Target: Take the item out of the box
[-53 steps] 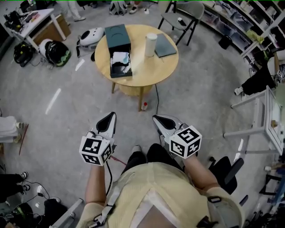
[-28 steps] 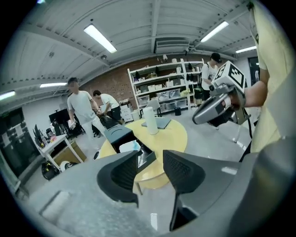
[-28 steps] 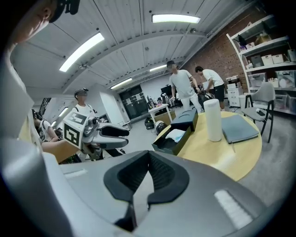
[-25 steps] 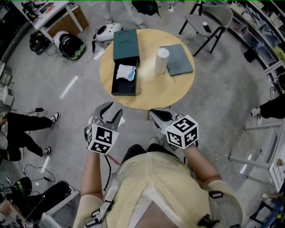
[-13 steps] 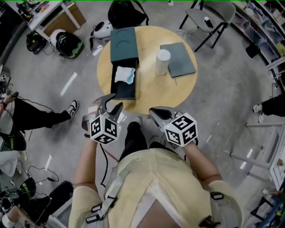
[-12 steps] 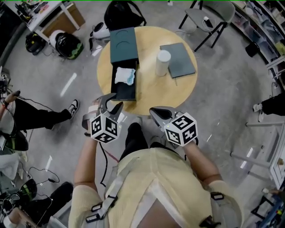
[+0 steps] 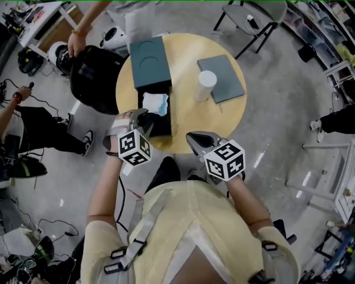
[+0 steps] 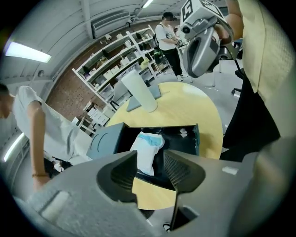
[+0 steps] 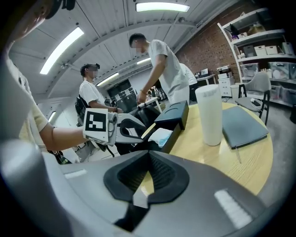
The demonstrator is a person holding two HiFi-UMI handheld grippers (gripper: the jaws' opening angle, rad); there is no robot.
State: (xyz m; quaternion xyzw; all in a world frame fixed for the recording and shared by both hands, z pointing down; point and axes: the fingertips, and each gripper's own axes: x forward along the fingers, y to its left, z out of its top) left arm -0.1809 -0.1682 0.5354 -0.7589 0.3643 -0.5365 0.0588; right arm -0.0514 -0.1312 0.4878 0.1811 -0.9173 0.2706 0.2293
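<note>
A dark teal box (image 7: pixel 157 123) lies open on the round wooden table (image 7: pixel 188 119), its lid (image 7: pixel 148 62) beyond it. In the box rests a white packet with blue print (image 7: pixel 154 103). My left gripper (image 7: pixel 138 117) hovers at the box's near left corner, open with nothing between its fingers. In the left gripper view the packet (image 8: pixel 147 147) shows just past the open left gripper (image 8: pixel 151 162), apart from it. My right gripper (image 7: pixel 195 140) hangs over the table's near edge, shut and empty; its view shows the box (image 9: pixel 175 121) and the packet (image 9: pixel 162 137) ahead on the left.
A white cylinder (image 7: pixel 206 85) and a grey notebook (image 7: pixel 221 77) sit on the right half of the table. A person with a black bag (image 7: pixel 93 77) bends close at the table's left side. A chair (image 7: pixel 252 16) stands behind. Shelves line the right.
I have come closer to the table. My left gripper has moved forward to the box's near corner. A person with a black bag has come up at the table's left.
</note>
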